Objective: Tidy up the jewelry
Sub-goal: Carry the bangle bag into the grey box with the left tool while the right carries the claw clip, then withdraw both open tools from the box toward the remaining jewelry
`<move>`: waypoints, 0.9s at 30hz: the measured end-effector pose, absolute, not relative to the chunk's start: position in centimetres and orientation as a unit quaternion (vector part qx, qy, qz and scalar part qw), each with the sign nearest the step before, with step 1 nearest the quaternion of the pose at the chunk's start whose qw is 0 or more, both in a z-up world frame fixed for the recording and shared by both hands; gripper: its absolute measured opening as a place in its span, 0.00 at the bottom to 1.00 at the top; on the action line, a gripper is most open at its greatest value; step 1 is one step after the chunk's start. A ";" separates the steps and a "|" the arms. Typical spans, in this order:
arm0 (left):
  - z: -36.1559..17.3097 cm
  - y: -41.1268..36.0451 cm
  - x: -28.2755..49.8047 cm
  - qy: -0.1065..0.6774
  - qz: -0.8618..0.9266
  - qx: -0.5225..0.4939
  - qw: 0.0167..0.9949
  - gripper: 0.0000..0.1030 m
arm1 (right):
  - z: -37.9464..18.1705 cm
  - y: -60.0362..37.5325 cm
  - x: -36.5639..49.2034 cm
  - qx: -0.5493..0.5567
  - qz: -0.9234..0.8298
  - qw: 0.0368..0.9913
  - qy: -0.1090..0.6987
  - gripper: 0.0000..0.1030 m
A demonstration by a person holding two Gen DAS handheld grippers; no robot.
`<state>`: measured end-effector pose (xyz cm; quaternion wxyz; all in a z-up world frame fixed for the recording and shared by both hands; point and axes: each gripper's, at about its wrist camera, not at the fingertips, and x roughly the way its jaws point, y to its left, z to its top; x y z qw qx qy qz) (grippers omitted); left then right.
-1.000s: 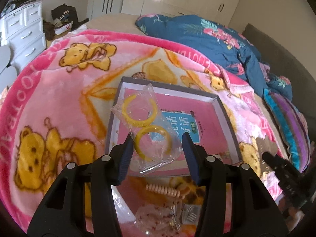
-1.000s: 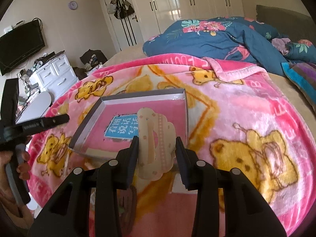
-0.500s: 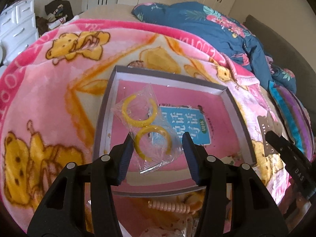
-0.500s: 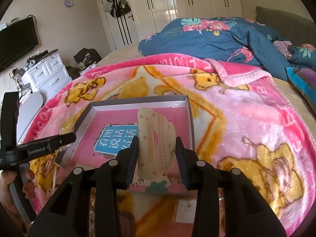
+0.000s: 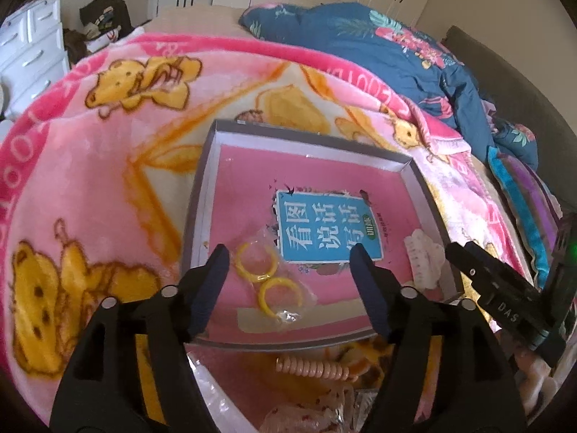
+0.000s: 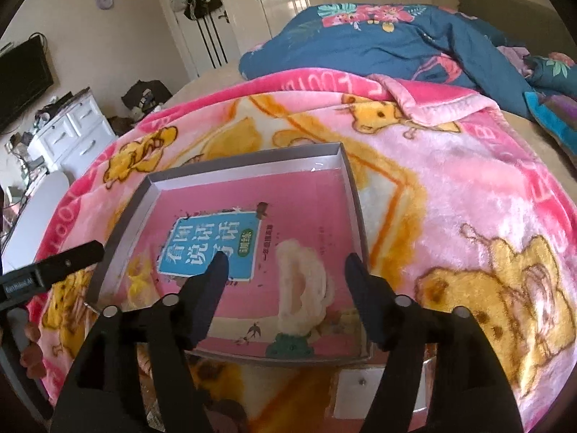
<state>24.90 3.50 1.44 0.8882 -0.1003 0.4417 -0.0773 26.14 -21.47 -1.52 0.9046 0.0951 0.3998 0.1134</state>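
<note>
Fleecy pink blanket (image 5: pixel 108 180) lay under everything; cardboard box (image 5: pixel 202 187) with glossy printed base; crinkly clear plastic bag (image 5: pixel 285 288) of smooth yellow plastic rings (image 5: pixel 254 263) between the left jaws; jaws matt black plastic.

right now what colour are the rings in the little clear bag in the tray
Yellow: two rings in the clear bag, clearest in the left wrist view.

A bed (image 6: pixel 216 83) carries a pink bear-print blanket (image 5: pixel 90 180). On the blanket lie a shallow grey box (image 5: pixel 196 223), a coiled peach hair tie (image 5: pixel 312 367) just before it, and a rumpled blue floral quilt (image 6: pixel 396 43) beyond.
</note>
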 end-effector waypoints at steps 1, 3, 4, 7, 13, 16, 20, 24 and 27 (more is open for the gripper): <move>1.7 3.5 24.8 0.440 -0.077 -0.100 0.889 0.62 | -1.4 -21.5 25.9 0.091 0.112 0.906 0.398 0.64; 2.2 3.6 24.4 0.435 -0.076 -0.099 0.892 0.67 | -1.1 -21.6 25.3 0.085 0.113 0.909 0.393 0.67; 2.6 3.6 24.2 0.432 -0.075 -0.097 0.894 0.68 | -0.9 -21.7 25.1 0.087 0.114 0.909 0.390 0.71; 3.3 3.8 23.8 0.427 -0.072 -0.096 0.896 0.74 | -0.4 -22.2 24.2 0.090 0.112 0.914 0.380 0.76; 4.6 3.9 22.7 0.417 -0.068 -0.089 0.902 0.90 | 1.1 -22.7 22.4 0.090 0.120 0.921 0.359 0.81; 5.3 4.1 22.0 0.412 -0.068 -0.093 0.904 0.91 | 2.0 -22.9 21.4 0.083 0.122 0.927 0.346 0.83; 6.2 4.5 21.0 0.403 -0.069 -0.099 0.907 0.91 | 3.2 -23.4 20.0 0.086 0.126 0.931 0.331 0.86; 7.0 5.2 19.9 0.395 -0.069 -0.108 0.910 0.91 | 4.1 -23.9 18.8 0.082 0.125 0.936 0.319 0.88; 7.8 5.6 18.9 0.386 -0.067 -0.112 0.913 0.91 | 4.6 -24.1 18.0 0.079 0.126 0.938 0.314 0.88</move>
